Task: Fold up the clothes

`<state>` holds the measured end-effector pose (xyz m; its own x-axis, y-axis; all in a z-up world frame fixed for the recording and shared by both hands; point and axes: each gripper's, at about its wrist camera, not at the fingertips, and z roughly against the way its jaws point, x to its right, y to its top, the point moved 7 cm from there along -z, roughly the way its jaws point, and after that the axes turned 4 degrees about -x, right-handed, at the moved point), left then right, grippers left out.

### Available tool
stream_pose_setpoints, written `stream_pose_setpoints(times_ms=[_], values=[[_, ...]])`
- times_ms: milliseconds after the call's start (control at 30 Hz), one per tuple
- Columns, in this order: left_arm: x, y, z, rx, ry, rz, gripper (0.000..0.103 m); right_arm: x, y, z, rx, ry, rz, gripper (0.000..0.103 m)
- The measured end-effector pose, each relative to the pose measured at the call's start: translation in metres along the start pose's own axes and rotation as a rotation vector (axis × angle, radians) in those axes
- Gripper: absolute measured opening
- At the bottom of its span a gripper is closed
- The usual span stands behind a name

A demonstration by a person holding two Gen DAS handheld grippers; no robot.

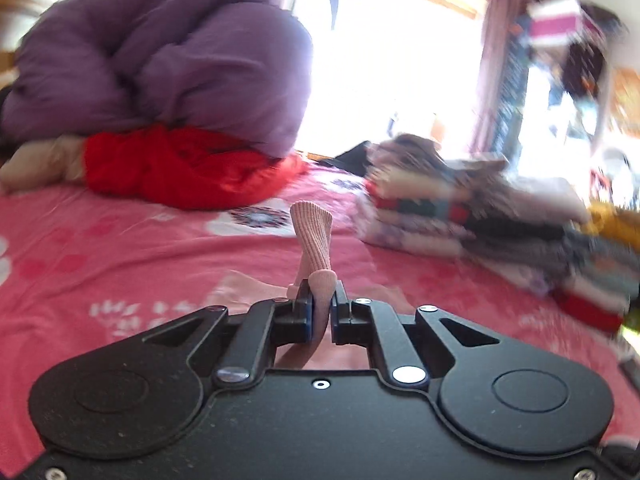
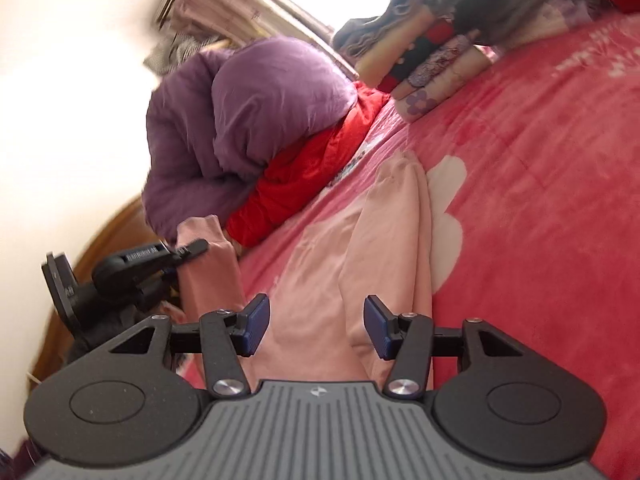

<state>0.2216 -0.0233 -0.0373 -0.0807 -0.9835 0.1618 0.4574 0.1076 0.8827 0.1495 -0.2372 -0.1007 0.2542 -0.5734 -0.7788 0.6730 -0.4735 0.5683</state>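
Left wrist view: the left gripper pinches the ribbed cuff of a pale pink garment, lifted above a pink floral bedsheet. Behind lie a purple quilt on red fabric and a stack of folded clothes.

Right wrist view: the right gripper hovers with its 2 jaws parted about halfway, holding nothing, over the pink garment spread on the sheet. The left gripper clamps a sleeve end.
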Motion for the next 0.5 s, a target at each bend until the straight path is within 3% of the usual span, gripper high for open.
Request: stream_pose_setpoints(times_ms=[200, 333, 400, 433, 467, 500], values=[[0.087, -0.029, -0.031, -0.048, -0.002, -0.22, 0.006, 0.041, 0.024, 0.017, 0.079, 0.009, -0.183, 0.055], [0.124, -0.054, -0.055, -0.089, 0.023, -0.325, 0.006, 0.068, 0.03, 0.02, 0.108, 0.02, -0.315, 0.059], [0.138, -0.073, -0.068, -0.167, -0.014, -0.375, 0.007, 0.079, 0.03, 0.019, 0.115, 0.015, -0.362, 0.06], [0.144, -0.083, -0.075, -0.226, -0.05, -0.4, 0.019, 0.084, 0.03, 0.018, 0.119, 0.011, -0.384, 0.06], [0.148, -0.092, -0.077, -0.282, -0.099, -0.414, 0.039, 0.089, 0.03, 0.017, 0.123, 0.007, -0.404, 0.06], [0.149, -0.095, -0.071, -0.292, -0.144, -0.411, 0.042, 0.094, 0.03, 0.016, 0.125, 0.004, -0.421, 0.061]])
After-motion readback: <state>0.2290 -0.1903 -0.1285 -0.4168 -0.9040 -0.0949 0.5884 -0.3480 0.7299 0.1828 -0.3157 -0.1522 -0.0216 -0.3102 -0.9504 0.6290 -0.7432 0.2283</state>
